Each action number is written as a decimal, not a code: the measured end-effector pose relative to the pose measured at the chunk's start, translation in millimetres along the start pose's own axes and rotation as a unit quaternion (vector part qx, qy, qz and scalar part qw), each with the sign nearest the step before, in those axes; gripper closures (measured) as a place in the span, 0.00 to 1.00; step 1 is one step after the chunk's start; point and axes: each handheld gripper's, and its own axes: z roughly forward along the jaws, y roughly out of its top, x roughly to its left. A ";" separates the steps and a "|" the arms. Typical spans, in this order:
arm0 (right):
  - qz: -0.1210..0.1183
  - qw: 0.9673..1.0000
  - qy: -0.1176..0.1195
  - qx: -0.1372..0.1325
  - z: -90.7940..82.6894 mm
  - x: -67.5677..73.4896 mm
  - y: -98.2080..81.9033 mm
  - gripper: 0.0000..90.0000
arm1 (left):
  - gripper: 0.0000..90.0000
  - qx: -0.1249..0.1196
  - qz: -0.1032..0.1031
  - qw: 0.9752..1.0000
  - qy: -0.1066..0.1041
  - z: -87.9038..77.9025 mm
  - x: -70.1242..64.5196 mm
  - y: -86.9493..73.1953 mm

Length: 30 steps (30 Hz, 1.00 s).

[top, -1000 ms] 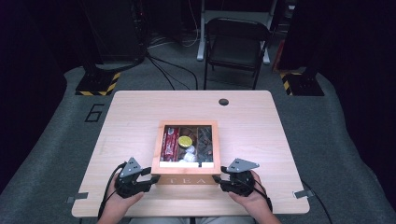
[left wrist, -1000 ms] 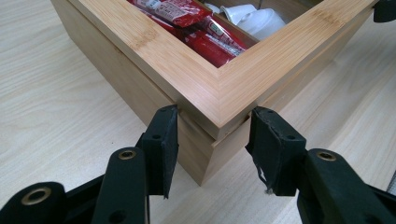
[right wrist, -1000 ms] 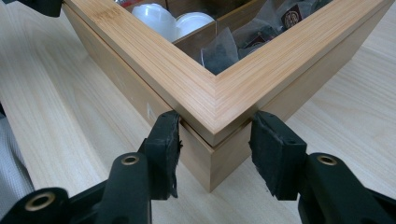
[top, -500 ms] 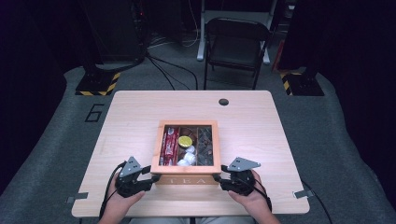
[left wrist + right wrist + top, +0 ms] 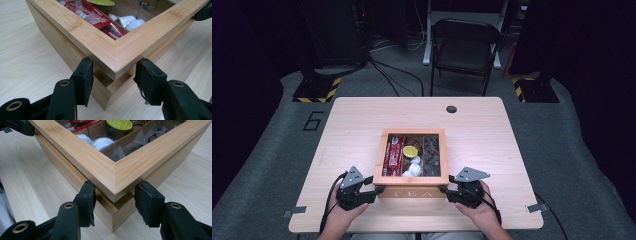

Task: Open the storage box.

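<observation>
A wooden tea box (image 5: 412, 192) with a windowed lid sits near the table's front edge. It holds red packets (image 5: 393, 157), a yellow-topped capsule (image 5: 410, 151), white cups (image 5: 413, 167) and dark sachets (image 5: 431, 155). My left gripper (image 5: 378, 189) straddles the box's near-left corner (image 5: 115, 62). Its jaws have just been opening and the pads (image 5: 85, 75) stand at the two sides of that corner. My right gripper (image 5: 444, 189) is closed on the near-right corner (image 5: 115, 180), with its pads (image 5: 87, 197) against the wood.
The light wooden table (image 5: 492, 150) has a round cable hole (image 5: 451, 109) at the back. A black folding chair (image 5: 464, 45) stands behind the table. Striped stand bases (image 5: 317, 90) rest on the grey floor to either side.
</observation>
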 end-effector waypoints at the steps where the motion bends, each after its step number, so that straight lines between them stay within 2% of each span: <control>1: 0.001 1.000 0.000 0.000 0.0 -0.1 0.3 0.57 | 0.54 -0.002 0.001 1.000 0.001 0.0 0.4 0.4; 16: 0.002 1.000 0.000 -0.007 -3.1 -1.0 5.4 0.55 | 0.54 -0.008 -0.011 1.000 -0.003 -3.8 0.6 5.0; 19: 0.005 1.000 -0.002 -0.005 -3.7 -0.8 6.9 0.55 | 0.54 -0.002 -0.015 1.000 -0.007 -5.0 0.4 7.8; 21: 0.004 1.000 -0.002 -0.008 -4.5 -1.3 8.7 0.55 | 0.54 -0.006 -0.010 1.000 -0.001 -5.8 0.9 10.0; 24: 0.008 1.000 -0.004 -0.012 -7.3 -2.0 12.8 0.55 | 0.54 -0.014 -0.018 1.000 -0.003 -8.2 2.1 14.0; 30: 0.013 1.000 -0.002 -0.013 -11.0 -4.9 21.1 0.54 | 0.54 -0.016 -0.026 0.999 -0.012 -12.4 5.0 21.2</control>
